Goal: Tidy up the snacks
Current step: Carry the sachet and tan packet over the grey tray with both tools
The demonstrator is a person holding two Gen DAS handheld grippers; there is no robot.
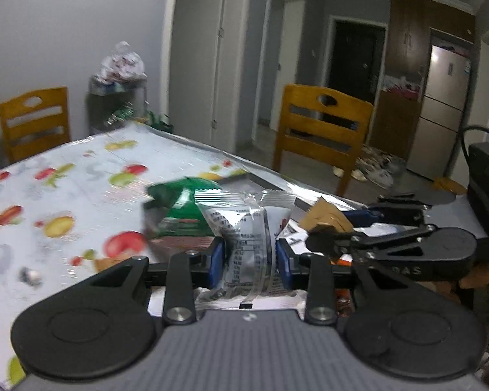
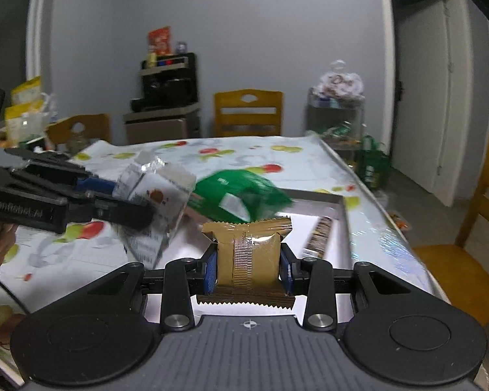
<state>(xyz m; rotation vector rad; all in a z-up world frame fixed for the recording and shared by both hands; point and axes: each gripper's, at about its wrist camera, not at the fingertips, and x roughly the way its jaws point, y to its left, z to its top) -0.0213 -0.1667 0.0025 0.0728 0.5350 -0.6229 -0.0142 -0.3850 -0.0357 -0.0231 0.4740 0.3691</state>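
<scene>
My left gripper (image 1: pixel 249 262) is shut on a silver-and-white snack packet (image 1: pixel 249 238), held above the table. It also shows in the right wrist view (image 2: pixel 153 202), at the left. My right gripper (image 2: pixel 249 268) is shut on a gold-brown snack packet (image 2: pixel 249 254), held above a white tray (image 2: pixel 337 200). That packet shows in the left wrist view (image 1: pixel 326 216), at the right. A green bag (image 2: pixel 244 195) lies at the tray's far end, also in the left wrist view (image 1: pixel 179 205). A dark striped snack bar (image 2: pixel 319 236) lies in the tray at the right.
The table (image 1: pixel 65 176) has a fruit-print cloth. Wooden chairs stand behind it (image 1: pixel 322 130) (image 1: pixel 32 120) and to the right (image 2: pixel 472 228). A clear bin (image 2: pixel 337 110) with wrappers stands at the far corner. The table's right edge (image 2: pixel 391 228) is close to the tray.
</scene>
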